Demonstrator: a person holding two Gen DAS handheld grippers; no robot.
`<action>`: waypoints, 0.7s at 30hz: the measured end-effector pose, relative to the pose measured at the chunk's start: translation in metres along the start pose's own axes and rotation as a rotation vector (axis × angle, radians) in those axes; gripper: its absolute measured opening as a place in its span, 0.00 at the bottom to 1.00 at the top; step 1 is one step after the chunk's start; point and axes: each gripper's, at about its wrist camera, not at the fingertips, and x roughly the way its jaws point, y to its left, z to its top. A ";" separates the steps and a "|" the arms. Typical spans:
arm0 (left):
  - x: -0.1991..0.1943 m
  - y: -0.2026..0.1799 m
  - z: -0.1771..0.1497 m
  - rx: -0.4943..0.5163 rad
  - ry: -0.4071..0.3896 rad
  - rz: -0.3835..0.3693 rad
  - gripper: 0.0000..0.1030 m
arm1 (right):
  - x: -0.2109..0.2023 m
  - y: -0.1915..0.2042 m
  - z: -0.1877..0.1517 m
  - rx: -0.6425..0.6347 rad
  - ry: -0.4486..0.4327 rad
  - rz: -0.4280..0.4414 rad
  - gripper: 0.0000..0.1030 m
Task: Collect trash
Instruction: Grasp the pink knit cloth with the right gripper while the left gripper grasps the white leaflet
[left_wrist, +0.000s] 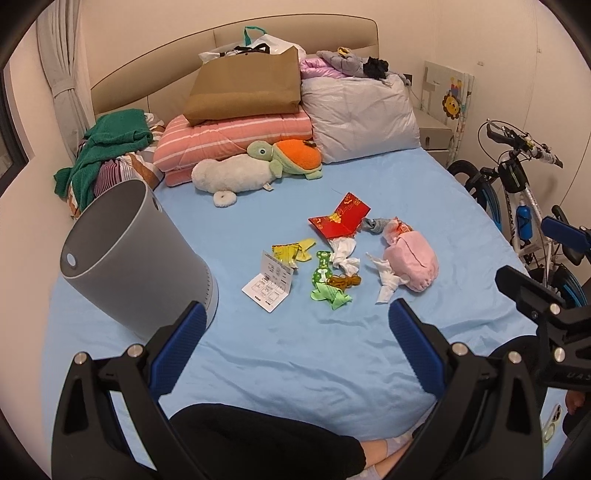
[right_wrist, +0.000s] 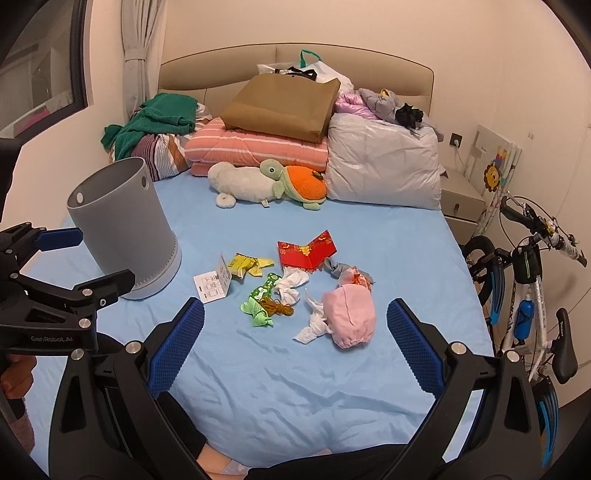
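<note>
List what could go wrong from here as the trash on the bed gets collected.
1. The grey bin stands on soft bedding; a nudge from the left hand-held gripper might tip it.
2. The pink cloth and a grey sock lie among the crumpled tissues, so they could be binned by mistake.
3. The tissue touching the cloth may drag it along.

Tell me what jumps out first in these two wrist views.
A scatter of small trash in the middle of the light blue bedsheet: an open red paper envelope, crumpled white tissues and a green printed wrapper. To its left stands a grey cylindrical plastic bin, open at the top. Both the left hand-held gripper and the right hand-held gripper hover open and empty on the near side of the pile.
</note>
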 end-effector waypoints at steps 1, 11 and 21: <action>0.015 0.000 -0.004 -0.002 0.011 0.000 0.96 | 0.011 -0.001 0.000 0.001 0.010 -0.003 0.93; 0.166 0.005 -0.022 -0.048 0.154 0.013 0.96 | 0.123 -0.023 -0.016 0.045 0.118 -0.064 0.93; 0.249 -0.004 -0.010 -0.048 0.271 0.010 0.96 | 0.224 -0.066 -0.044 0.097 0.218 -0.143 0.88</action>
